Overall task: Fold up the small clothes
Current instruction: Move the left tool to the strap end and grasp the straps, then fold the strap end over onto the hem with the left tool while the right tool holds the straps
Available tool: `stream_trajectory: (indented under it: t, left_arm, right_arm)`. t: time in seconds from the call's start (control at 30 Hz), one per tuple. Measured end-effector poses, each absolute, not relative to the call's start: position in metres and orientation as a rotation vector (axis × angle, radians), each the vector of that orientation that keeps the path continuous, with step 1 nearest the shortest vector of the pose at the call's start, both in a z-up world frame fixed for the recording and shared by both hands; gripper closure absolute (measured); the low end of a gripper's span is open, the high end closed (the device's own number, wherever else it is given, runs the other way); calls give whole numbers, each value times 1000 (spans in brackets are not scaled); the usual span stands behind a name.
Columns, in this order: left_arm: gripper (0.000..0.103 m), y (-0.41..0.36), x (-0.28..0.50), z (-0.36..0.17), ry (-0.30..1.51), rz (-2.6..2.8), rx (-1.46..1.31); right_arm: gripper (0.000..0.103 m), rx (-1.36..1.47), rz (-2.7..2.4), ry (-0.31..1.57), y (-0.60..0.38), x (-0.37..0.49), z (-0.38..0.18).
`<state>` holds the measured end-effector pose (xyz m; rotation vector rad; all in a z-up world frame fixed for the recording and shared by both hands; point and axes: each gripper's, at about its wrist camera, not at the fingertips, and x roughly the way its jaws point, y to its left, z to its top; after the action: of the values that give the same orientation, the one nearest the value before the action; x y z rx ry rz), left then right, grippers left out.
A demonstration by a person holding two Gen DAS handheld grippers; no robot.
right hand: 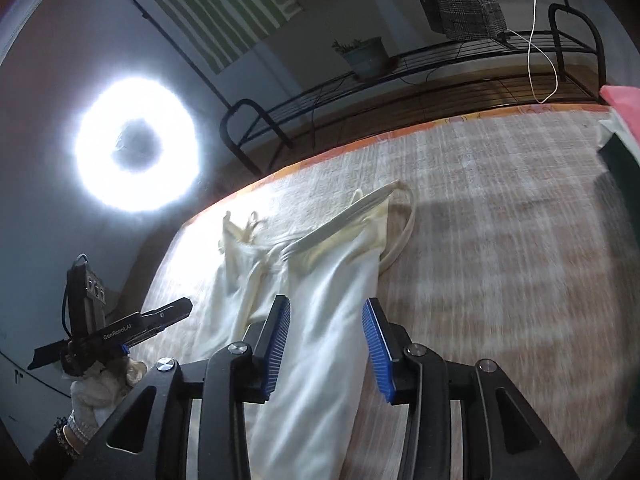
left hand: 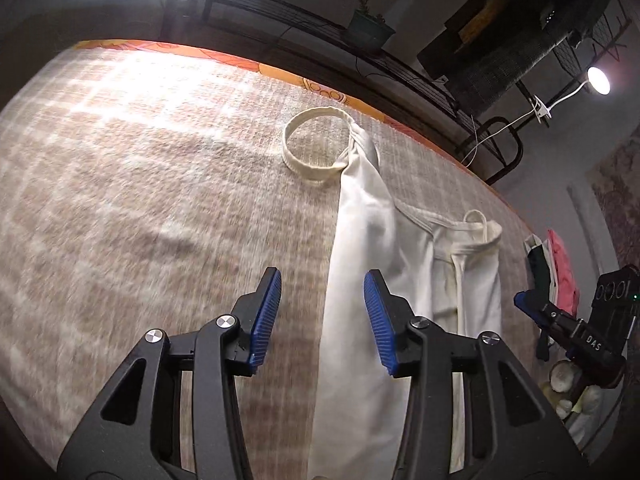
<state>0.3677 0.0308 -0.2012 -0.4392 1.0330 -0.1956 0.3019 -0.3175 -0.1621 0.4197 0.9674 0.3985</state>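
a cream top (left hand: pixel 368 248) lies partly folded lengthwise on the checked bed cover (left hand: pixel 160 200), its straps (left hand: pixel 312 148) looping toward the far edge. the left gripper (left hand: pixel 322 320) and right gripper (right hand: pixel 326 344) both hover above the cloth with jaws released, nothing pinched between them. to do the next fold well, i'd judge each gripper should pinch a corner of the near hem cleanly, catch both layers, then carry the hem level toward the straps so the edges stay lined up.

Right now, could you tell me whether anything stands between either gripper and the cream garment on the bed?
Nothing visible does. The left gripper and the right gripper both hang open directly over the cream garment, with only bare bedcover around it.
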Motion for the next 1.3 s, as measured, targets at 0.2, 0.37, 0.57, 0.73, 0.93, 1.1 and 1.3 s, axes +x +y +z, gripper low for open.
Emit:
stream_trajectory:
  t: [0.2,0.37,0.57,0.73,0.93,1.1,1.3]
  left_arm:
    - [59,15,396,-208,1009,-209,-365]
    - [59,6,418,-208,991,-206,-347]
    - [60,0,436,-210,975,-179,-335]
    - [103,-8,444,-211,963,-191,-314]
    - [103,0,430,-193,888,-204,-351]
    - [103,8,410,-176,861,-220,-355]
    - [103,6,376,-144,821,-249,-325]
  right_arm:
    - [62,425,386,969,-327,329,-184]
    - [62,417,384,966,-326,353,-191]
    - [67,403,392,976,-320,385,-197]
    - [95,399,415,1004,-311,397,-202]
    - [99,370,414,958,-308,388,-187]
    - [100,361,425,907,-310,373,-161]
    - [100,301,434,866,-302,347,-128]
